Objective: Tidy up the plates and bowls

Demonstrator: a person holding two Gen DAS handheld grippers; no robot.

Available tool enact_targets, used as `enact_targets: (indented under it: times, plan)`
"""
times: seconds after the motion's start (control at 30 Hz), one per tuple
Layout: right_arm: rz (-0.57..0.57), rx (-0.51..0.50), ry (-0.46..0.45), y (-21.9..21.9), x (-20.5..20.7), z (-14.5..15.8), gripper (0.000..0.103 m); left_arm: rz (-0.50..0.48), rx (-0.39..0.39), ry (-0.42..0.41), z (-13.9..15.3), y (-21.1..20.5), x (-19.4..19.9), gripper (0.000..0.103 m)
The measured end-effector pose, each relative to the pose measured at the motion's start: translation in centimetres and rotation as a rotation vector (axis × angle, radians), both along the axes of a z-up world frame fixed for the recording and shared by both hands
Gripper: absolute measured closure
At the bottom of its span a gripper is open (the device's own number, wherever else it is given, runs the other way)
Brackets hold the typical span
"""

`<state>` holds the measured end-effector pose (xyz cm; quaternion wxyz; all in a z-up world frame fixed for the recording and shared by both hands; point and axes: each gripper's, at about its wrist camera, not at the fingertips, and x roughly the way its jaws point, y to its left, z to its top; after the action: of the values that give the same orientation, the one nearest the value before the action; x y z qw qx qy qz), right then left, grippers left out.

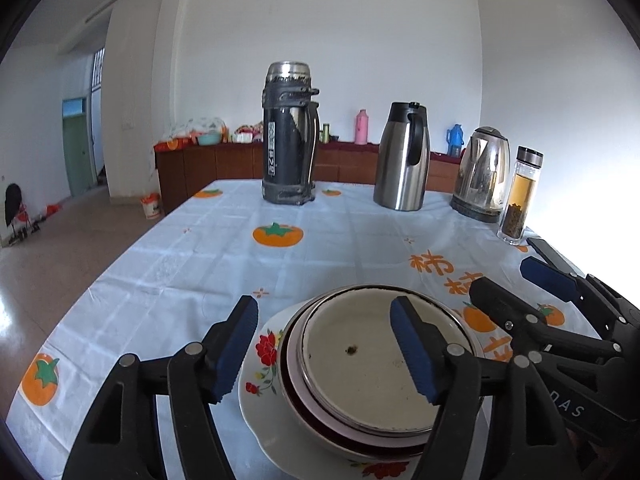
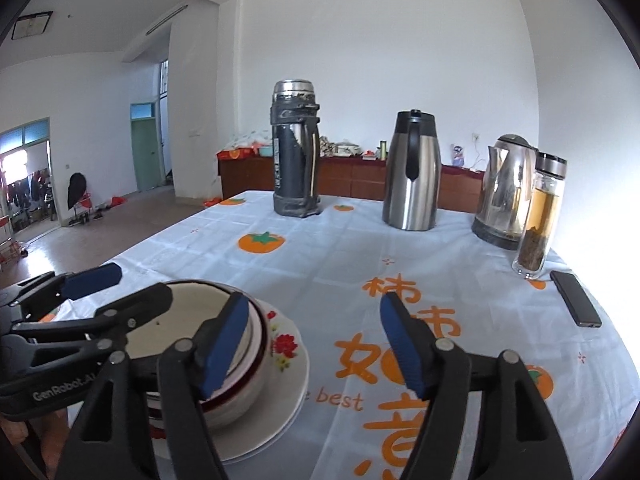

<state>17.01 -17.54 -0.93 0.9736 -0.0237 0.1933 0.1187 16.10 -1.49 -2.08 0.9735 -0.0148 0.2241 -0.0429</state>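
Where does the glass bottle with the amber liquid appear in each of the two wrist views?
Left wrist view: the glass bottle stands at the right, far side of the table, just right of the electric kettle.
Right wrist view: the glass bottle is at the right, partly overlapping the electric kettle, with a black phone lying nearer the camera.
Shared landmark: the electric kettle beside it.

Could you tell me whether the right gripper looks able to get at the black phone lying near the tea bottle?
Probably yes: the right gripper is open and empty, and only bare tablecloth lies between it and the phone.
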Motion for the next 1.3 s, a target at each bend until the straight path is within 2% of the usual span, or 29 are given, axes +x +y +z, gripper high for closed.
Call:
enact_targets:
  times: [0.13,0.47,0.83,1.3]
  plan:
    - [-0.019,0.018,0.011,-0.6,0.3,-0.4,0.032,0.01,-0.006,-0.025,0.0,0.1,-0.2,0.029]
    - [-0.059,0.019,-0.052,-1.0,-1.0,0.4,0.026,0.037,0.026,-0.076,0.3,-0.2,-1.1,0.029]
    - [-0.12,0.004,-0.108,-1.6,-1.3,0.5,0.021,0.03,0.041,-0.074,0.1,-0.4,-1.3,0.028]
    - [-0.12,0.026,-0.139,-1.9,-2.1,1.3,0.02,0.024,0.048,-0.066,-0.1,-0.6,-1.2,0.028]
